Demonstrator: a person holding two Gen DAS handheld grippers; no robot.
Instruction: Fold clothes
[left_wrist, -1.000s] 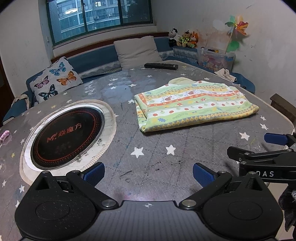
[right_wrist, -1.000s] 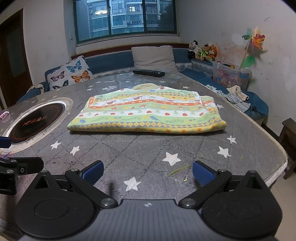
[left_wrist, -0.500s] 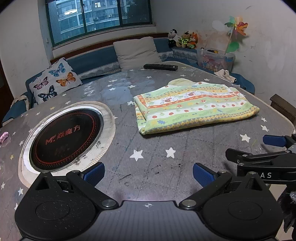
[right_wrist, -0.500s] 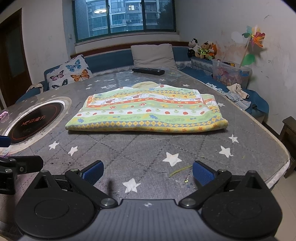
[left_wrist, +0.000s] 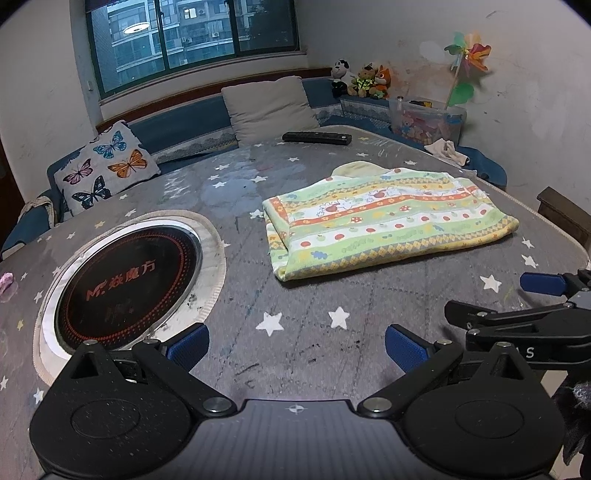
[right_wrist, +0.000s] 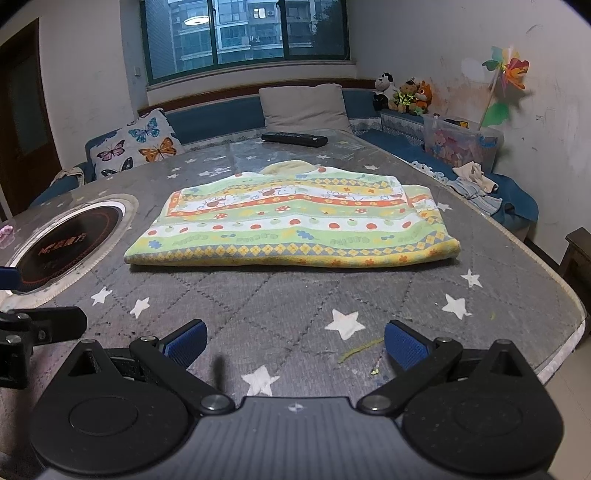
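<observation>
A folded green, yellow and orange striped garment (left_wrist: 384, 221) (right_wrist: 291, 225) lies flat on the grey star-patterned table (left_wrist: 295, 295) (right_wrist: 258, 295), with a pale yellow part sticking out at its far edge. My left gripper (left_wrist: 295, 347) hovers open over the table's near side, well short of the garment. My right gripper (right_wrist: 293, 341) is open too, in front of the garment's near long edge, and it also shows at the right of the left wrist view. Neither holds anything.
A round black cooktop (left_wrist: 125, 280) (right_wrist: 70, 243) is set into the table on the left. A black remote (left_wrist: 317, 138) (right_wrist: 294, 139) lies at the far edge. Behind the table runs a bench with cushions (left_wrist: 107, 168), a toy box (right_wrist: 461, 142) and loose clothes (right_wrist: 474, 181).
Both grippers have drawn back slightly toward the table's near edge, so the garment looks a little farther off. The garment has not moved, and both grippers stay open.
</observation>
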